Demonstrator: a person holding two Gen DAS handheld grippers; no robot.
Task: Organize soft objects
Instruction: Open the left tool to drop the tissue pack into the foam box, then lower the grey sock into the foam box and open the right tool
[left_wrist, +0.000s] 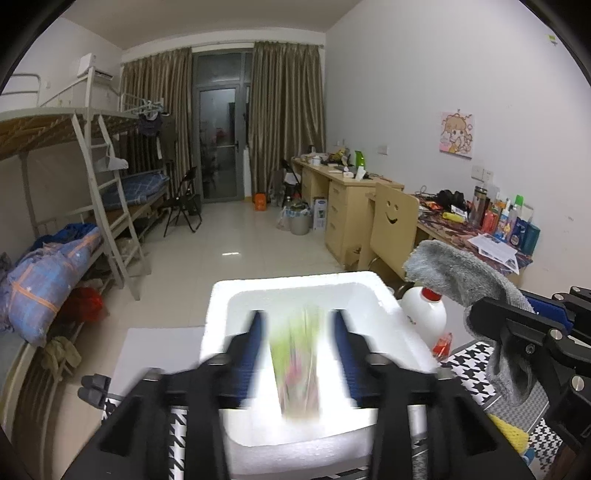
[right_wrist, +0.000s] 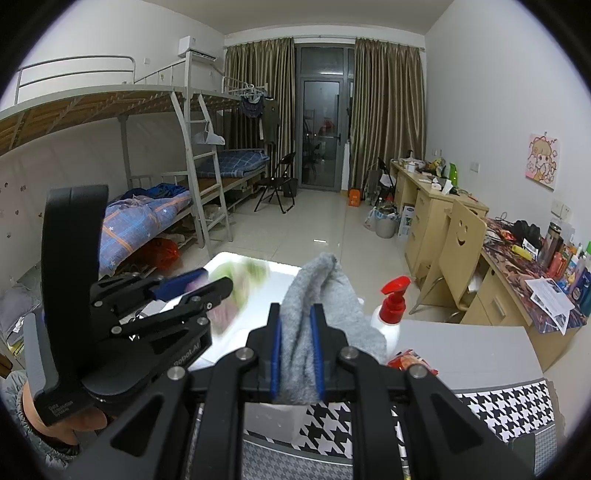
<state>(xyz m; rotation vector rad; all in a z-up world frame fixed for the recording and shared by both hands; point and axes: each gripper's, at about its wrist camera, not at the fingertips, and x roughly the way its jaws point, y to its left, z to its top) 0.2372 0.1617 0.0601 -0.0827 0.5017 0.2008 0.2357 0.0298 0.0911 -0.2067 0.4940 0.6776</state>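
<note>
My left gripper (left_wrist: 297, 321) hangs open over a white foam box (left_wrist: 295, 282). Between its blue pads is a blurred green and pink soft item (left_wrist: 295, 354); the pads stand clear of it. In the right wrist view the left gripper (right_wrist: 207, 284) is at the left, over the box (right_wrist: 225, 260), with the green blur (right_wrist: 255, 273) beside its fingers. My right gripper (right_wrist: 296, 314) is shut on a grey fuzzy sock (right_wrist: 314, 284), which sticks up between the pads. The left wrist view shows the sock (left_wrist: 454, 273) and the right gripper (left_wrist: 517, 332) to the right of the box.
A white pump bottle with a red top (right_wrist: 388, 317) stands right of the box, with a red packet (right_wrist: 410, 360) beside it. A houndstooth cloth (right_wrist: 509, 410) covers the table. A wooden smiley chair (left_wrist: 391, 229) and cluttered desk are right, bunk beds left.
</note>
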